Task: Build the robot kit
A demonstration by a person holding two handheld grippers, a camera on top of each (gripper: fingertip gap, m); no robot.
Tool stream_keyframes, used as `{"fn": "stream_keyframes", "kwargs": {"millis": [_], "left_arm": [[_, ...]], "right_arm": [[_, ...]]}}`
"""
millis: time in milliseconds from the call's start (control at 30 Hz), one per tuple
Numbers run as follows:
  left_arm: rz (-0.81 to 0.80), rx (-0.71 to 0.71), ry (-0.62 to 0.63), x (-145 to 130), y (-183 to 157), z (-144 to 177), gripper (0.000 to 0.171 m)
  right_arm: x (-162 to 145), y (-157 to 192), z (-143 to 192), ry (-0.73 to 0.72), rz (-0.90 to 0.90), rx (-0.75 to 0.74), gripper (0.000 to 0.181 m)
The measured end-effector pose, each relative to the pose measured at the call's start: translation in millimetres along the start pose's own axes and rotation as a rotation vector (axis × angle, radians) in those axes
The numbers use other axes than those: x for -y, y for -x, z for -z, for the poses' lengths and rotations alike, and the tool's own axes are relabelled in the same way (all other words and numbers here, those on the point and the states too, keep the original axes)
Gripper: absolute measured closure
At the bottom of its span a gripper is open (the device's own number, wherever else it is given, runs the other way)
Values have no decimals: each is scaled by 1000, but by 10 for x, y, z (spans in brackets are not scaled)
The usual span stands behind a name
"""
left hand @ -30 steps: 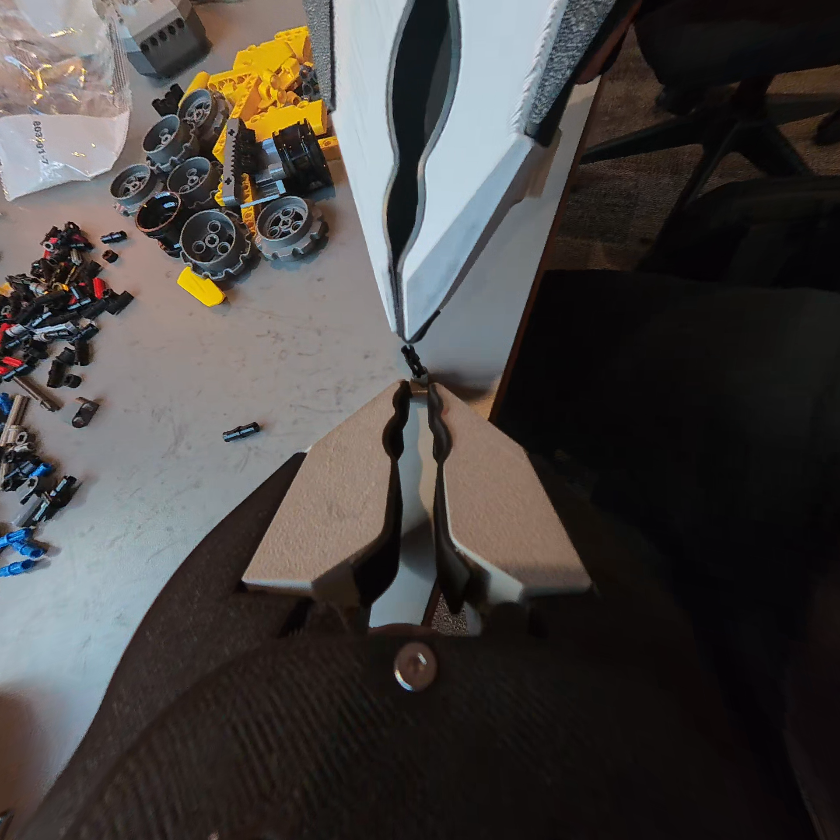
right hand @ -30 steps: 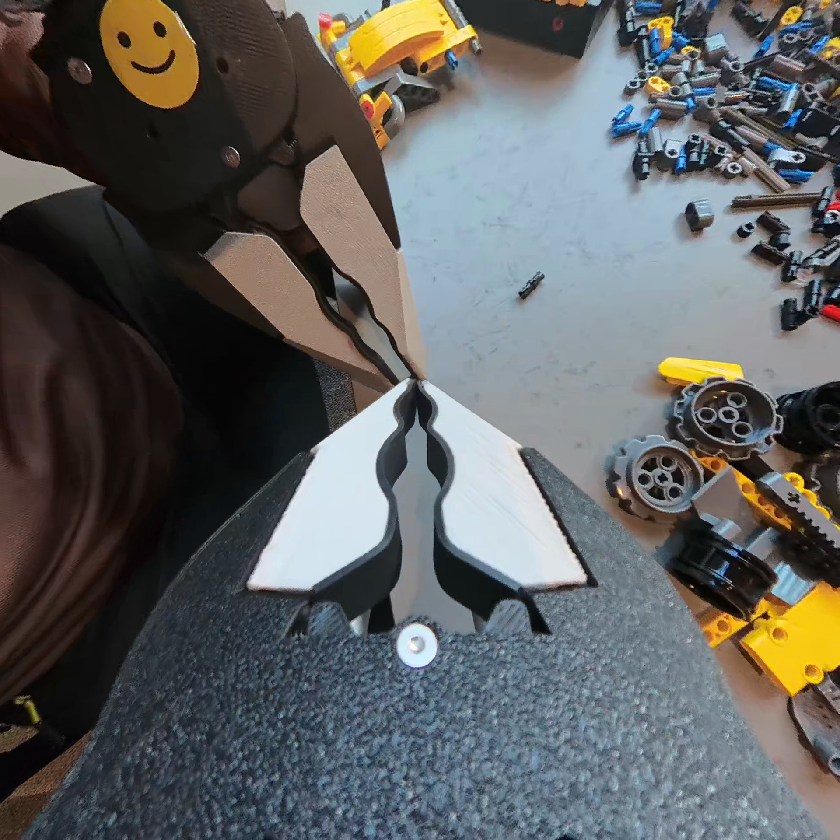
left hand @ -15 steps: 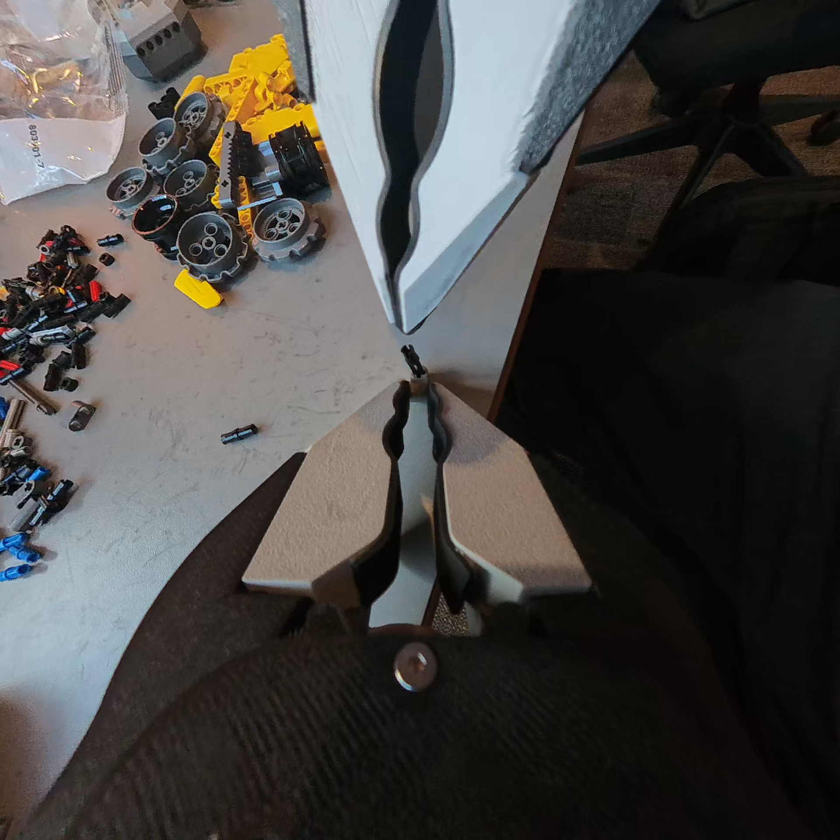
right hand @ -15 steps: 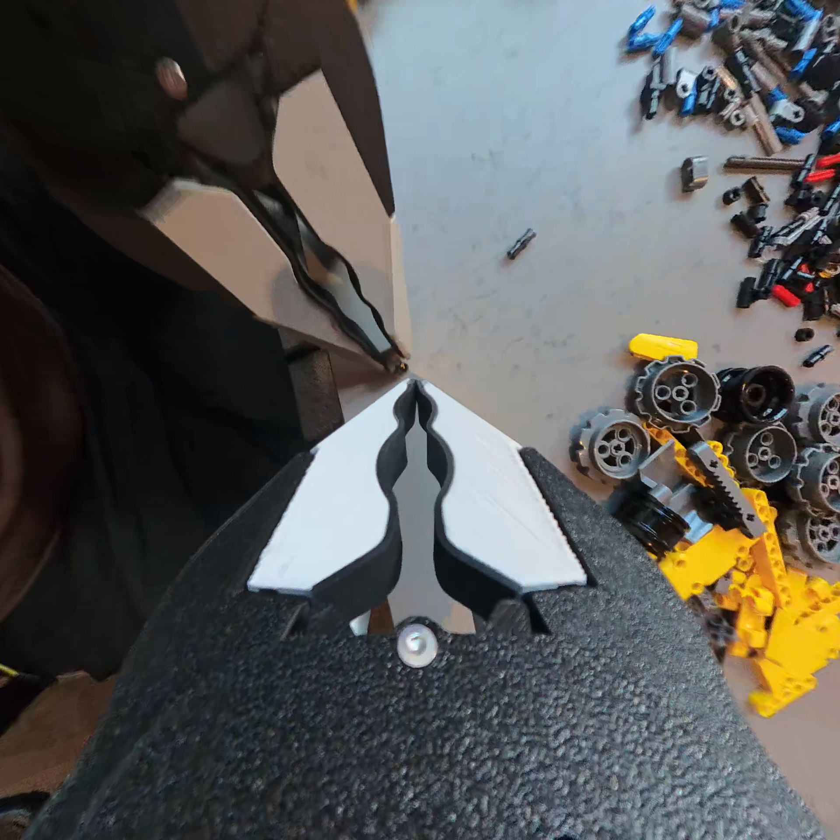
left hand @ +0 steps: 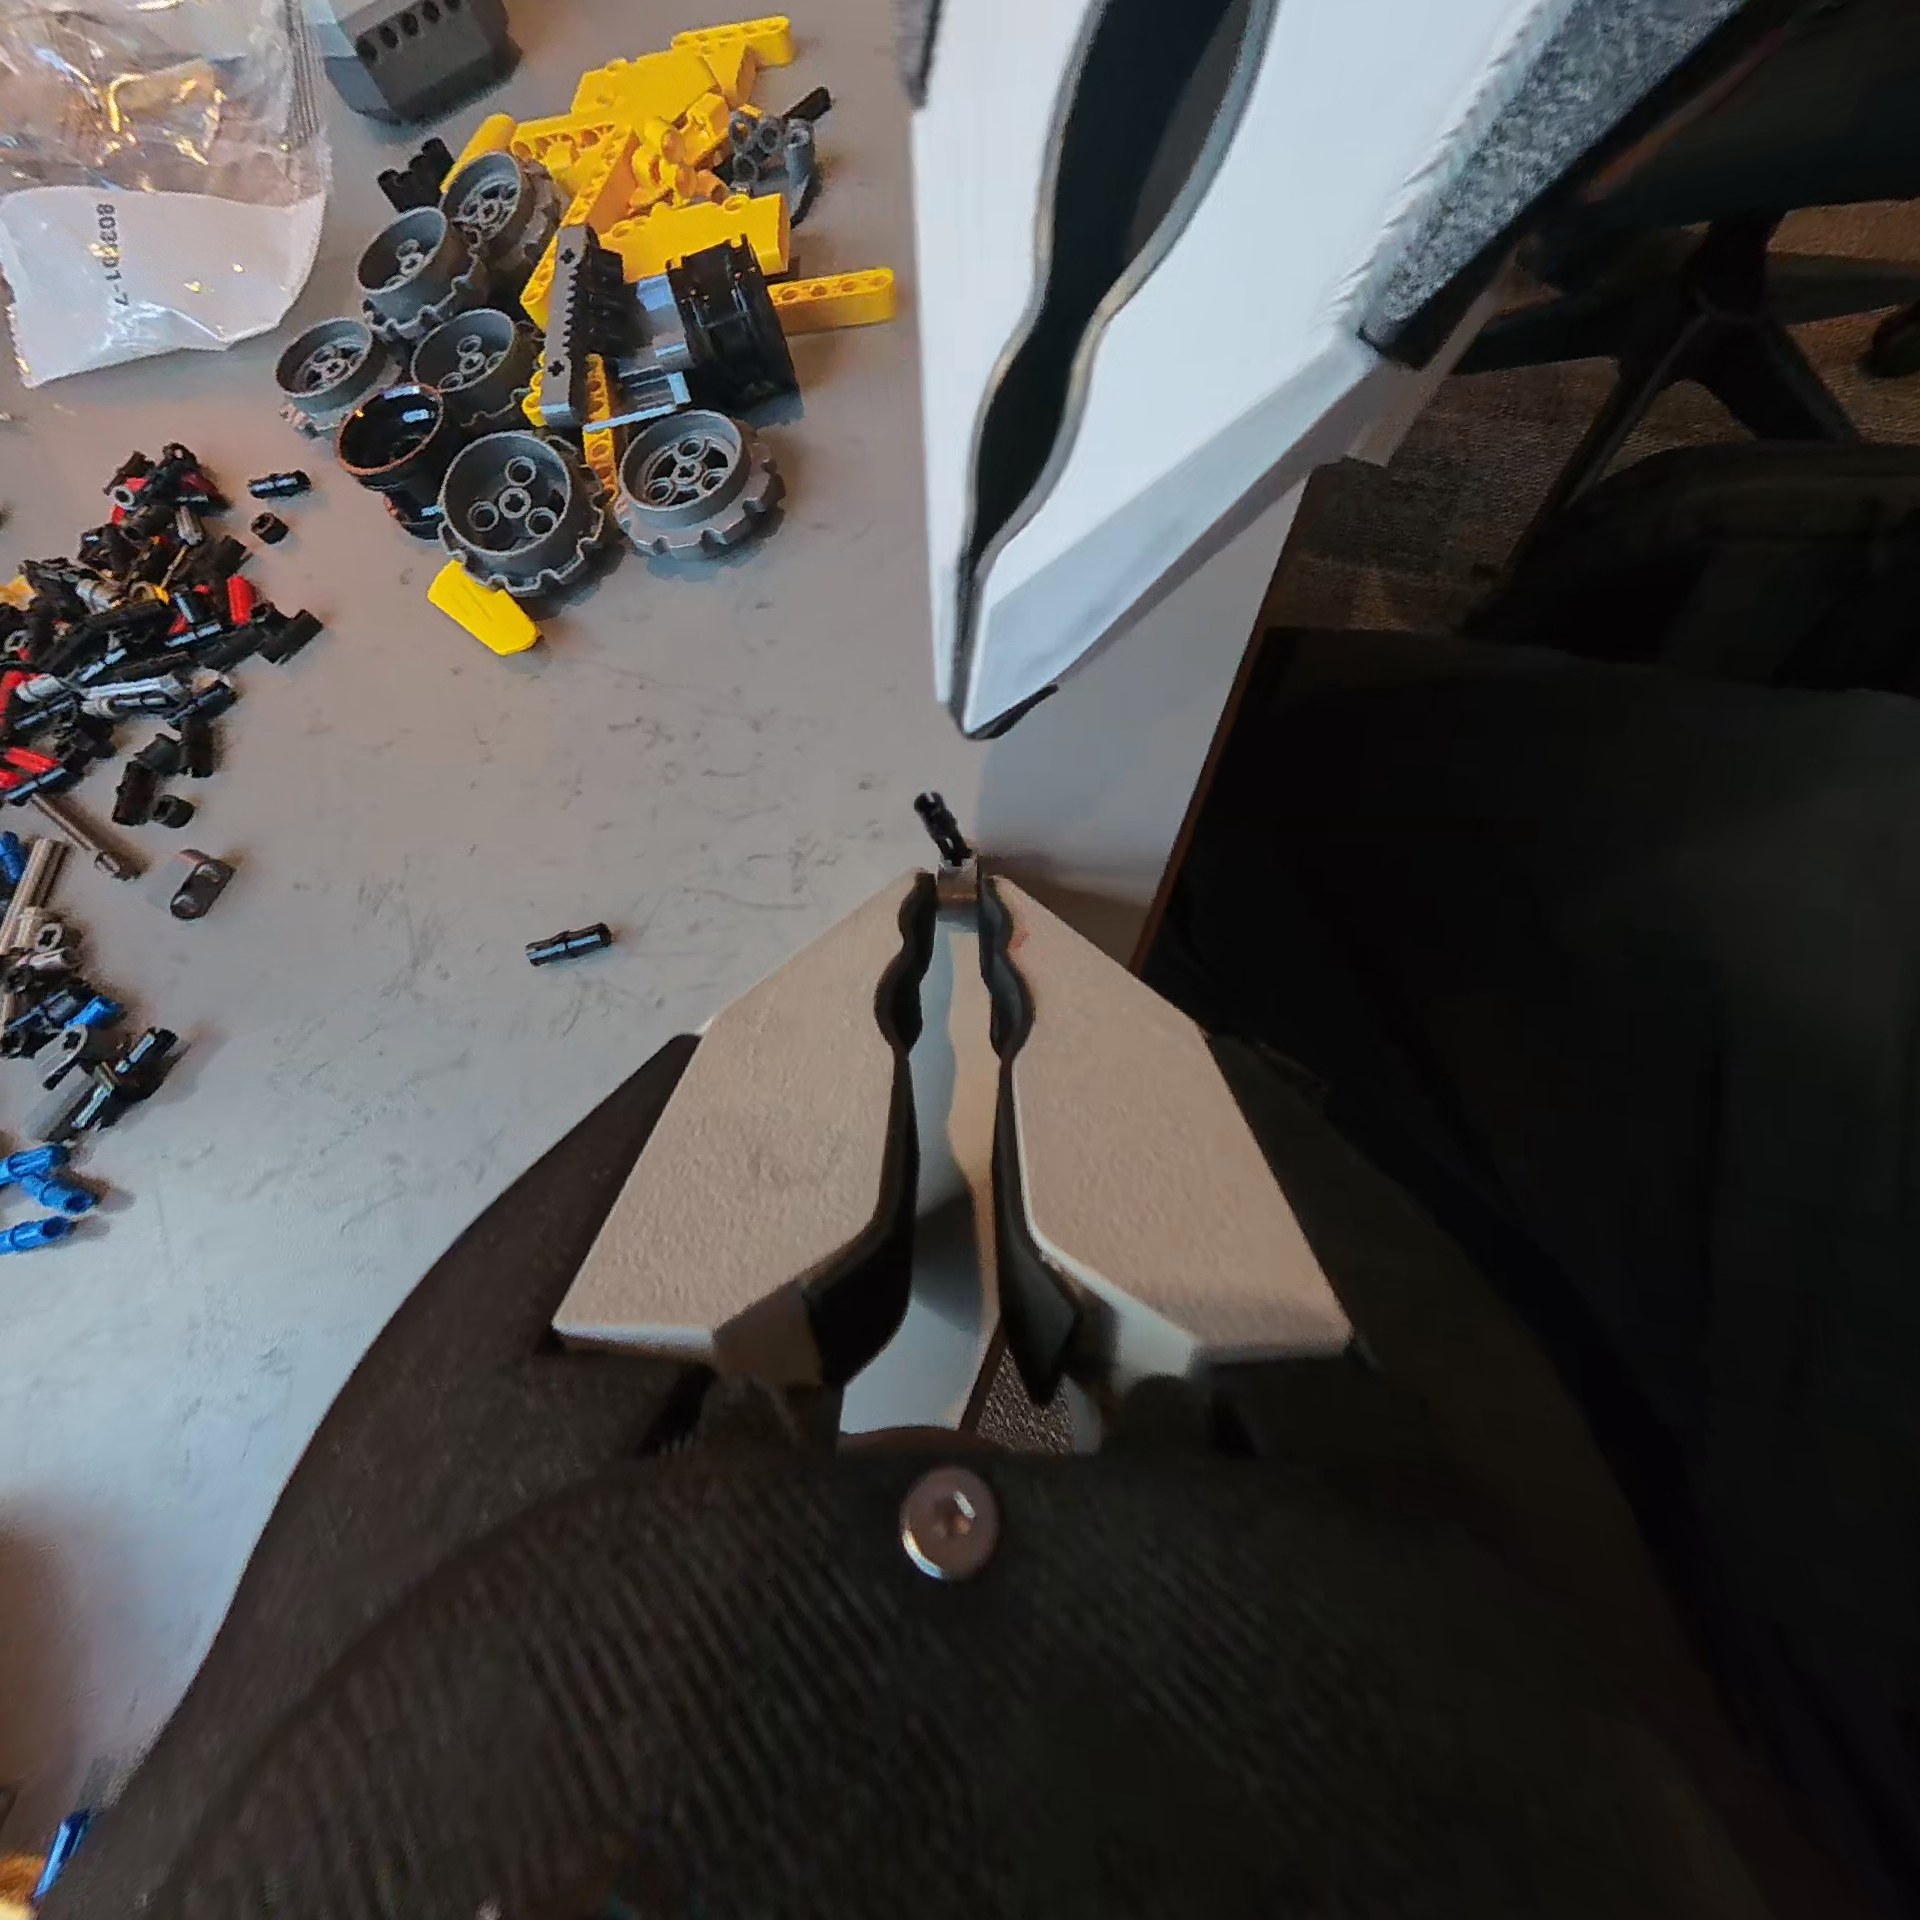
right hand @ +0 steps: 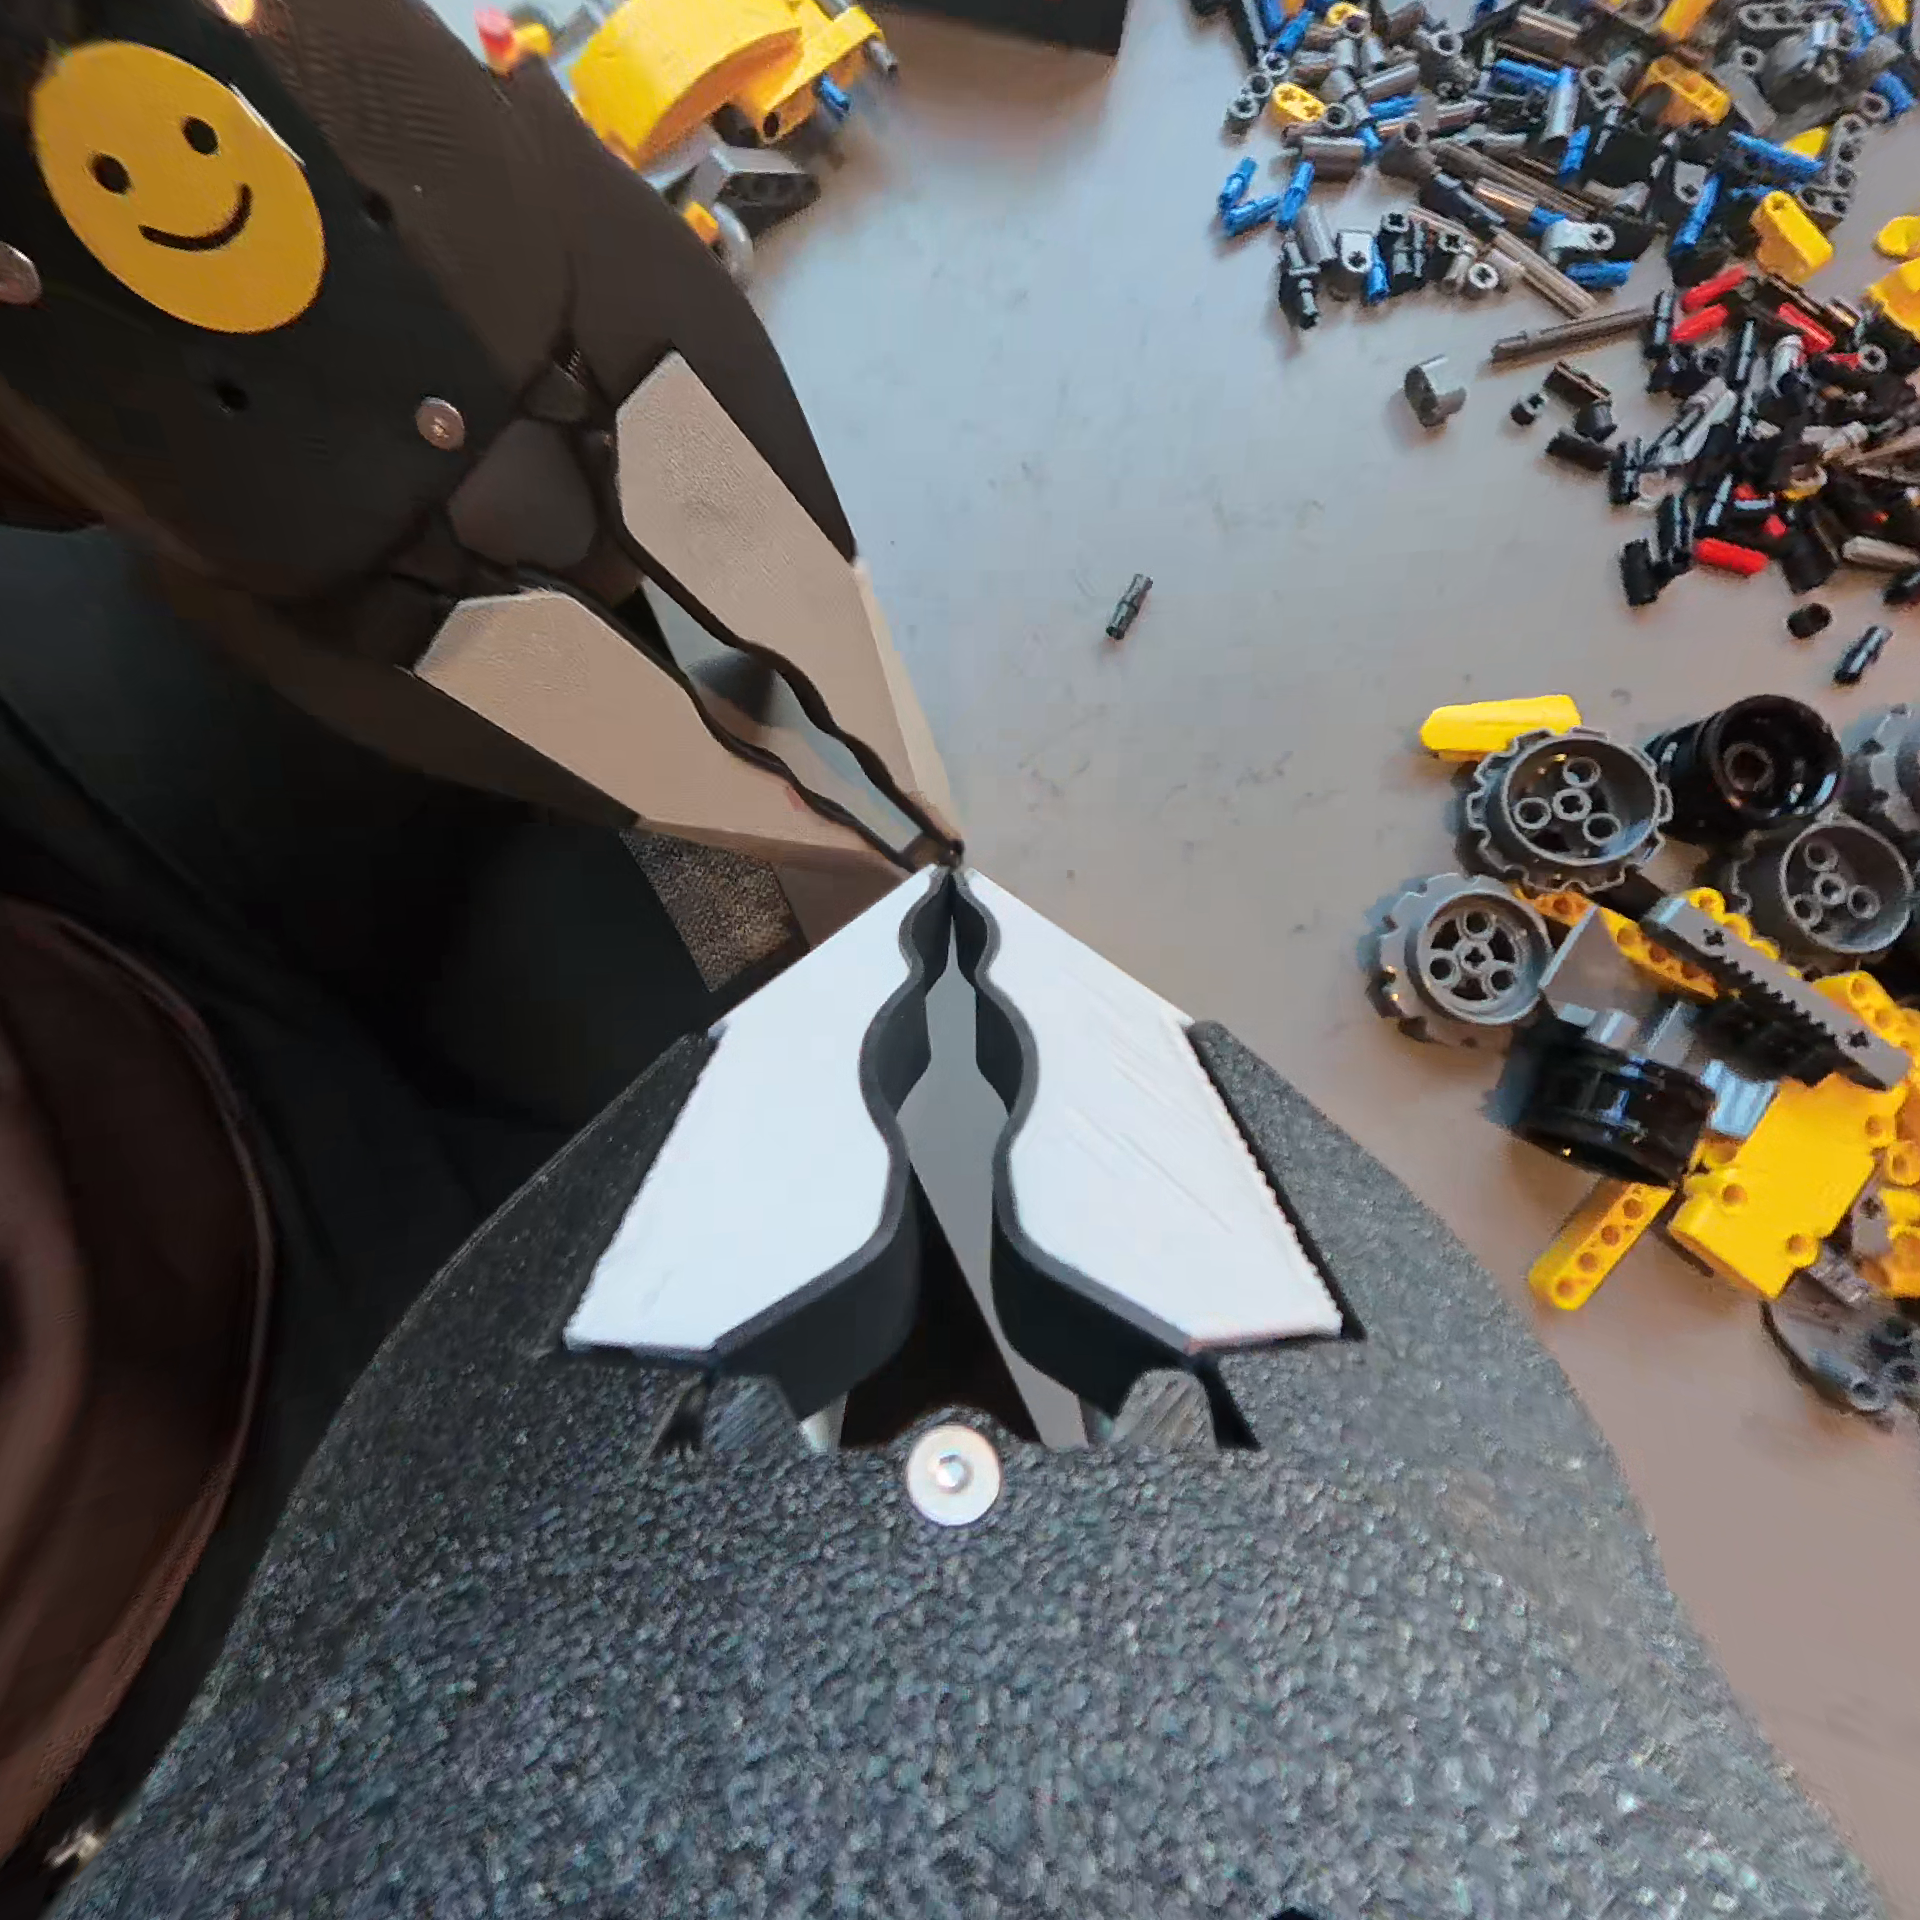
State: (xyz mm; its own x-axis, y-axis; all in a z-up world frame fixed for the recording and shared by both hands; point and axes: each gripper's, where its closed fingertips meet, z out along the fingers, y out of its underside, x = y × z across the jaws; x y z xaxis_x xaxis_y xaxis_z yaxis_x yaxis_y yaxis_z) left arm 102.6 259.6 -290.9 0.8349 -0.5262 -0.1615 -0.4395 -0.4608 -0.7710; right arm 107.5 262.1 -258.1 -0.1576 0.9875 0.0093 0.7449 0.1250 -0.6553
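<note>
Tongs first: the right tongs (left hand: 961, 717), white and pressed together empty, have drawn back from the left tongs (left hand: 956, 883), which pinch a grey connector (left hand: 954, 878) with a black pin (left hand: 938, 818) above the counter (left hand: 644, 748) edge.

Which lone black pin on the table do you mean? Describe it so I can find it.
Start at the cluster of grey wheels beside the yellow wedge piece. Come toward the left hand-held gripper: the black pin lies flat, alone on bare grey table, apart from every pile.
</note>
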Motion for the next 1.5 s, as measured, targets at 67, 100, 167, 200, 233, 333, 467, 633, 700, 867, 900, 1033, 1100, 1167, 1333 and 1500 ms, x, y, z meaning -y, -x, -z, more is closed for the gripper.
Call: {"fn": "stream_keyframes", "kwargs": {"millis": [67,100,167,200,233,333,467,633,700,867,900,1033,1100,1167,1333,1500], "left_arm": [[13,-5,3,-18,18,18,166],[19,-10,4,-25,25,26,166],[14,-1,3,-38,52,45,161],[18,16,1,-46,80,55,157],[22,24,-1,-51,92,67,154],[27,57,-11,-73,140,109,150],[91,58,7,-172,70,260,140],[216,-30,-67,-365,-489,788,137],[288,-67,-102,-550,-762,978,137],[264,-30,-88,-1162,-959,1149,148],[237,-44,-56,-1236,-927,1123,149],[344,-168,-92,-1223,-824,973,155],[366,-222,-57,-1293,-819,920,153],[290,-193,-16,-1392,-705,900,154],[237,-283,-37,-1288,-640,943,152],[139,-313,25,-1356,-638,902,151]], "right_arm": [[-76,-14,-27,-9,-22,-13,181],[-112,-24,-39,-12,-27,-22,181],[-163,-67,-48,-23,-33,-53,181],[-172,-85,-47,-36,-39,-61,181],[-166,-93,-42,-57,-49,-59,181],[-123,-102,-18,-133,-84,-39,181],[-101,-148,28,-181,-87,-63,181],[39,-207,169,-330,-65,-117,181],[156,-239,262,-429,-55,-142,181],[467,-525,465,-631,-16,-269,179],[513,-626,481,-653,-13,-306,179],[577,-876,451,-675,-44,-374,179],[547,-914,416,-651,-44,-397,178],[514,-910,374,-634,-47,-405,178],[483,-828,346,-611,-41,-431,177],[455,-797,350,-607,-45,-461,176]]}}
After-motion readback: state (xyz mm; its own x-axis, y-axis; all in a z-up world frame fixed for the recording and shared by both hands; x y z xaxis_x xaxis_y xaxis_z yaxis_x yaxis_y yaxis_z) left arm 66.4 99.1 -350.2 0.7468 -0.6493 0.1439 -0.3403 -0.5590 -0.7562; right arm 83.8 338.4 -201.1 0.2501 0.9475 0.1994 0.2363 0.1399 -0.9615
